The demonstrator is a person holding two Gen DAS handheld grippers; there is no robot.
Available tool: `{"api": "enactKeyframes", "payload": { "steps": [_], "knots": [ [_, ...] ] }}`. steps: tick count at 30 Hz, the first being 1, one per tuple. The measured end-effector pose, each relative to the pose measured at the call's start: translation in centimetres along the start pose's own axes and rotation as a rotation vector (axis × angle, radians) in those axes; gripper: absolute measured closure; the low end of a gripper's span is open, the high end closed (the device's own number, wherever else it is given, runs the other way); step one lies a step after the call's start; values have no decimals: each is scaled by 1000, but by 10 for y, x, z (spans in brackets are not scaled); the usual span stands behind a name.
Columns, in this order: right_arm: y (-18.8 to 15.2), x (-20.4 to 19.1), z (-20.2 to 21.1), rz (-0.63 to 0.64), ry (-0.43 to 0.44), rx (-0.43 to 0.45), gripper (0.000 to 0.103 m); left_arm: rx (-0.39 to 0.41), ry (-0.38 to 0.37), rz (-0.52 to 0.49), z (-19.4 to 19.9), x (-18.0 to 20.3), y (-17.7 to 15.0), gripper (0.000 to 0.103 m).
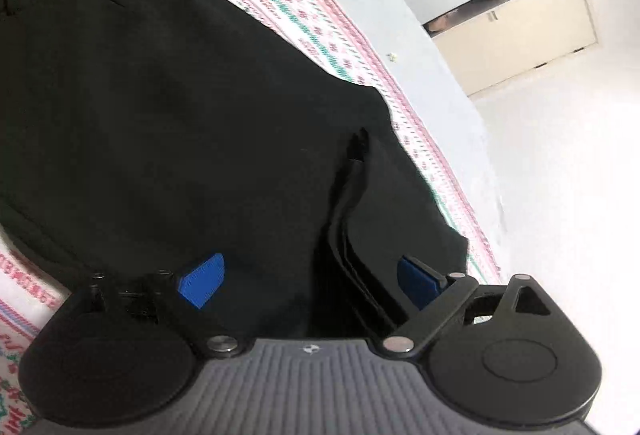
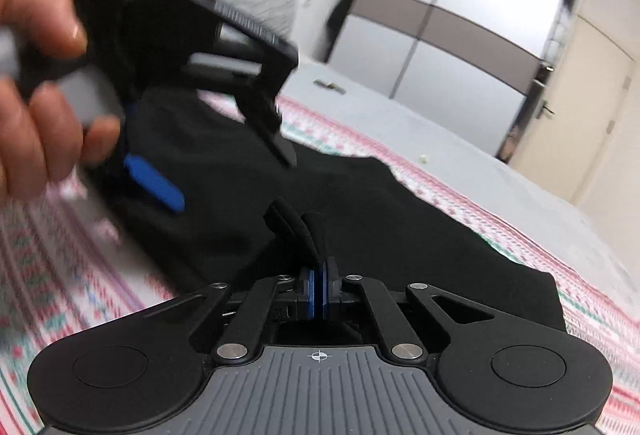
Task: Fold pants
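Pants (image 1: pixel 168 123) of black cloth lie spread over a patterned bedspread (image 1: pixel 304 23), red and green on white, which covers a bed with a grey sheet (image 1: pixel 400 15) along its far edge.

Only the left wrist view shows a pocket seam and the waistband at the upper left of the cloth, and the left gripper (image 1: pixel 310 281) seen from behind: its blue pads (image 1: pixel 202 281) stand well apart, with pants cloth and a stack of folded edges lying between them, not pinched.

Only the right wrist view shows the person's hand (image 2: pixel 36 83) at the left, blurred, wrapped round the handle of that same left gripper (image 2: pixel 224 163), whose one visible blue pad (image 2: pixel 154 183) hangs just above the cloth. It also shows a pink and grey pillow behind the hand.

In front of that camera, the right gripper (image 2: pixel 319 293) has its blue pads pressed together on a raised fold of the pants (image 2: pixel 400 219), near the bedspread's near edge.

A wardrobe (image 2: pixel 452 23) and a door (image 2: pixel 592 107) stand beyond the bed.
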State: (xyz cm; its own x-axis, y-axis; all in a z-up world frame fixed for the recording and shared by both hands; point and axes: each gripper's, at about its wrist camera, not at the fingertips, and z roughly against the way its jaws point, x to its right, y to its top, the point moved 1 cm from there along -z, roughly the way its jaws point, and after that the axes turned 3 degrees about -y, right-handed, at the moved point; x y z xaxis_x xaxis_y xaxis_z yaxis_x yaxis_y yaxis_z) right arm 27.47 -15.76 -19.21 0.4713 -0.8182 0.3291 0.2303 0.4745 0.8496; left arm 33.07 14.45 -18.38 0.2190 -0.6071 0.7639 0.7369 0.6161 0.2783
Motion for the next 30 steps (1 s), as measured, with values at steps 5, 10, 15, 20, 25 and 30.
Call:
{"api": "enactKeyframes", "payload": {
  "steps": [5,10,15,20,25,30],
  "knots": [
    [13,-10,25,39,-14,74,100,-30,-135,84,-8,-1,-4,0],
    [6,-19,31,66,21,48,100,-51,-158,-11,-27,14,-4,7],
    [5,-21,39,67,29,71,100,-72,-134,-33,-38,7,3,43],
    [2,-25,34,58,44,48,100,-33,-129,-58,-34,-1,18,66],
    [2,-33,31,41,51,45,100,-13,-86,-108,-40,-6,31,68],
    [4,-31,30,-62,54,14,101,35,-88,-155,-35,-6,43,74]
  ]
}}
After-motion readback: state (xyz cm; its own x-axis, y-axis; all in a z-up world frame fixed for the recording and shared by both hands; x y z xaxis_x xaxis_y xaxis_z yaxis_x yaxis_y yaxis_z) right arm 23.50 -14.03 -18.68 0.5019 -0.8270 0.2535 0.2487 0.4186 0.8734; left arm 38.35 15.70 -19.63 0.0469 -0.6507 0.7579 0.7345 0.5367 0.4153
